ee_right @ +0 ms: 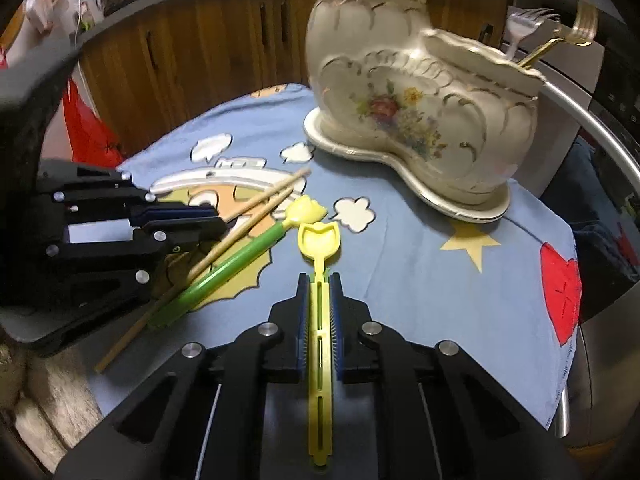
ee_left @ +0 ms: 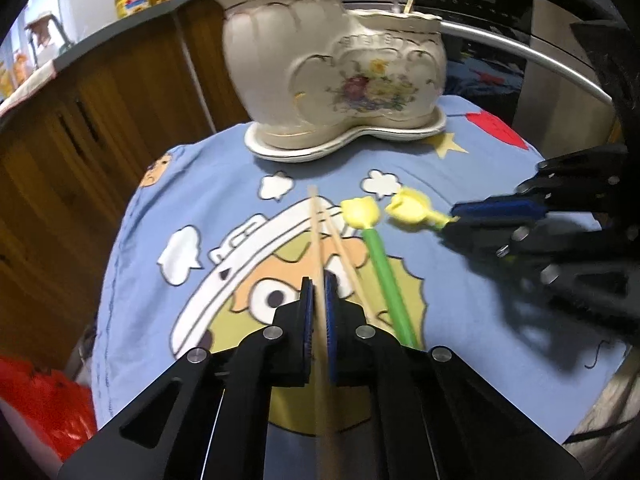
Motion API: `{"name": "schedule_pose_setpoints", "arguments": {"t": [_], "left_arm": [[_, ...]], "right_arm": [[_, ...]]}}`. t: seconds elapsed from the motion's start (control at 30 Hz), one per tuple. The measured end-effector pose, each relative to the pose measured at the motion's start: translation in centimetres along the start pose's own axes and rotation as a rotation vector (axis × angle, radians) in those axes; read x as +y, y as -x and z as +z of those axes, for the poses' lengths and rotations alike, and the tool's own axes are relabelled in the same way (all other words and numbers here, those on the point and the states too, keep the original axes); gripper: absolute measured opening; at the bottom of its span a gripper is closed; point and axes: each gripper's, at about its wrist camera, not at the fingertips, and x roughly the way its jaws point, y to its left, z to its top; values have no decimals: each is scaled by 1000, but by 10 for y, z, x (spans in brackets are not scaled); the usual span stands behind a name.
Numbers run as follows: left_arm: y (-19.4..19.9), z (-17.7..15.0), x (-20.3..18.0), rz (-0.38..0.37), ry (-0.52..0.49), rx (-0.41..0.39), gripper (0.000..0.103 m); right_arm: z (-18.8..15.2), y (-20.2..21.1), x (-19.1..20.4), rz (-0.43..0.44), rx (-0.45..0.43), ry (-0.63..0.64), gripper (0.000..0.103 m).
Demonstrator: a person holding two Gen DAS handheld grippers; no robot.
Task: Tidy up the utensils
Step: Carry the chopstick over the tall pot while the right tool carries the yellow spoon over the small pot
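Blue cloth (ee_left: 480, 184), chopstick (ee_left: 316, 232) in left gripper (ee_left: 319, 284)

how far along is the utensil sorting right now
Done: two forks already stand in the ceramic holder. In hand: left gripper shut on one chopstick, right gripper on the yellow spoon. Left: second chopstick and green-handled utensil on the cloth.
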Motion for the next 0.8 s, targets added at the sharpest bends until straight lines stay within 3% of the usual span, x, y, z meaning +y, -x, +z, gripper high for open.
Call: {"name": "schedule_pose_setpoints", "arguments": {"t": [0.17,0.43,0.67,0.8], "left_arm": [[15,-1,16,-28,60,-69,6],[68,3,47,-123,149,-325,6],[89,46,70,-121,172,-527,6],[79,79,86,-162,221,-601,6]], "right_arm": [[6,25,-15,52,-100,-70,10],[16,74,-34,88,-317,-145,10],[46,104,-63,43,-528,-220,10],[72,96,-86,33,-579,-254,10]]}}
